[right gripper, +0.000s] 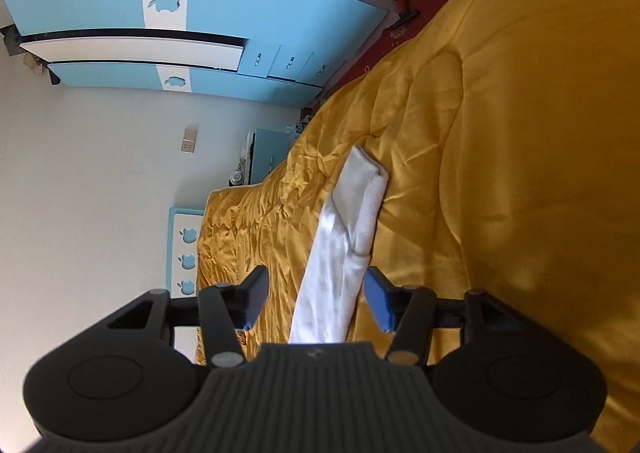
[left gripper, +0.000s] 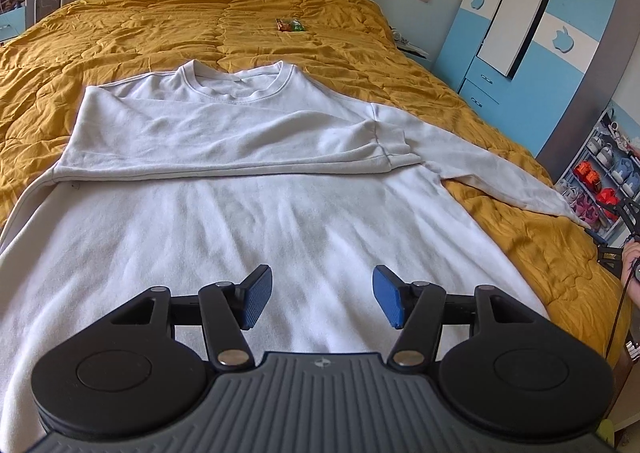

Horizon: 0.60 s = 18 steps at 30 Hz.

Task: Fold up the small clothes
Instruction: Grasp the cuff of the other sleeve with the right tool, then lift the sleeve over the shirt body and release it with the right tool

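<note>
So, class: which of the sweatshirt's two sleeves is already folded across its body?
The sleeve lying crosswise over the white sweatshirt, below the collar, cuff pointing right. The other sleeve stretches out onto the orange quilt.

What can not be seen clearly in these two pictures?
- Sweatshirt hem: left wrist view, hidden behind the left gripper.
- Small packet on the quilt: too small to identify.
- Sleeve near end: right wrist view, hidden under the right gripper.
</note>
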Motion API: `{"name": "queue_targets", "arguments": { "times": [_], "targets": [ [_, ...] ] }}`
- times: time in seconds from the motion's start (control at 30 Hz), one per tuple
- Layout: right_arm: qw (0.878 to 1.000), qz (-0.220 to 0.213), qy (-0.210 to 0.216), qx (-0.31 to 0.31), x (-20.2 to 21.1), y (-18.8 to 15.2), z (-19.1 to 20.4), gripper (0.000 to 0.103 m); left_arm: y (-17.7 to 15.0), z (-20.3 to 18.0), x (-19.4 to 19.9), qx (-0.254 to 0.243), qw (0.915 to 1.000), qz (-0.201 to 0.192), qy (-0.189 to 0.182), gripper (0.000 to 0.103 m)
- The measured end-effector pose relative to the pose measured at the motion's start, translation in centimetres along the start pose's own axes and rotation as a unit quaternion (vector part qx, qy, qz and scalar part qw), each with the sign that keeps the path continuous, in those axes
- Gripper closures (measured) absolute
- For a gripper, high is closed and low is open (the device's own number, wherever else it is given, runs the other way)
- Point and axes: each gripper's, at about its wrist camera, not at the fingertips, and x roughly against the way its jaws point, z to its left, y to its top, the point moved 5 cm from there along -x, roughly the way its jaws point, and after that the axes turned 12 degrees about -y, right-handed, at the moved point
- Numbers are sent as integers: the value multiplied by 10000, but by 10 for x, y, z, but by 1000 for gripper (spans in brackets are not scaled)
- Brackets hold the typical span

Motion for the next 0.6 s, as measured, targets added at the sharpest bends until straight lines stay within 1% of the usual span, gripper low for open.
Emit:
{"name": "queue_targets", "arguments": {
  "times": [0.07,0.13,0.23,0.3,0.4,0.47,0.53,0.57,0.6],
  "targets": [
    [9999,-42,-77,-136,-13,5,-5,70,0,4,-1,37,10000,6,77,35],
    [9995,-152,-86,-274,-21,11,-8,77,-1,8,-3,50,9998,91,158,35],
    [9988,-299,-86,-378,-31,17,-11,81,-4,11,-8,0,9994,224,281,35],
    [9984,-345,-257,-372,-36,20,-12,82,-6,13,-10,-8,9990,262,354,35],
    [9976,-408,-555,-82,-44,20,-4,86,-6,15,-12,27,9989,264,389,35],
    [9958,-500,-766,107,-48,19,-1,100,-6,16,-12,45,9988,270,404,35],
    [9947,-619,-772,276,-46,16,2,100,-5,16,-11,64,9990,230,389,35],
    [9928,-757,-776,508,-44,14,8,101,-5,17,-10,80,9990,214,389,35],
    [9889,-927,-774,868,-39,9,15,101,-4,17,-10,105,9990,199,385,35]
  ]
}}
